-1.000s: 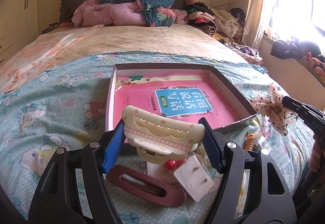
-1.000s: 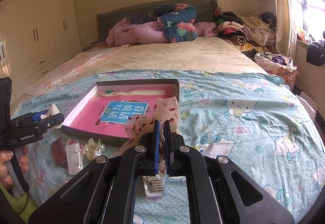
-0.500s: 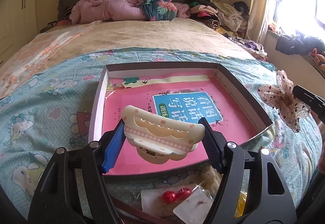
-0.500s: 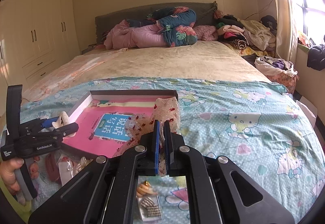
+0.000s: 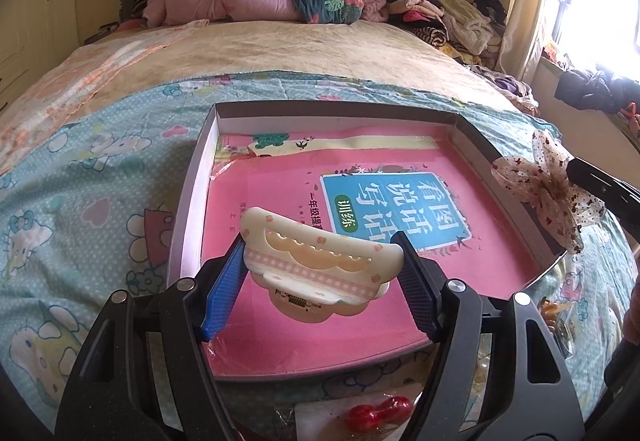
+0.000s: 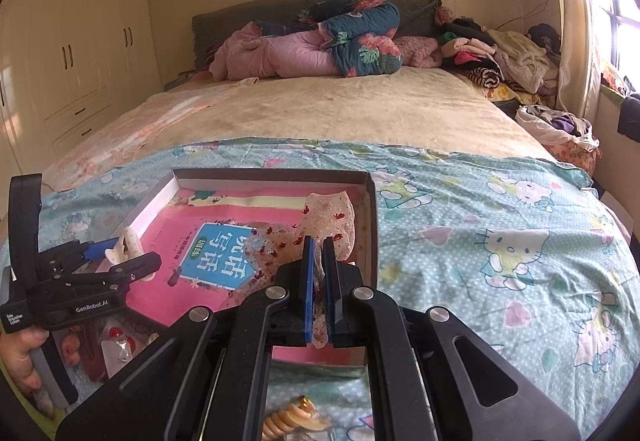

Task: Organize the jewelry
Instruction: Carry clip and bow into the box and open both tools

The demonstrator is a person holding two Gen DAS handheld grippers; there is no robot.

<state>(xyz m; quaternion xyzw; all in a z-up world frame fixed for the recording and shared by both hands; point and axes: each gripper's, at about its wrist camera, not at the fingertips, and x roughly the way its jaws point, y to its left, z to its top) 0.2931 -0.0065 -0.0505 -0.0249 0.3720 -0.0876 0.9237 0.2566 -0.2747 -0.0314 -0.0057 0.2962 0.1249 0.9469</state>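
Left wrist view | left gripper point(image 5: 320, 273) clamps cream hair claw point(image 5: 320, 261) over box point(image 5: 192, 201), centre frame | right gripper point(image 6: 316, 289) pinches dotted bow point(image 6: 320, 229), jaws nearly closed

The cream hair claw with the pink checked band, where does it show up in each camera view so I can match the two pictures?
Left wrist view: cream hair claw sits low in the centre, clamped between the left gripper jaws, above the box.
Right wrist view: it is at the left edge, small, held over the box's left side.
Shared landmark: the pink book with its blue label, lying in the box.
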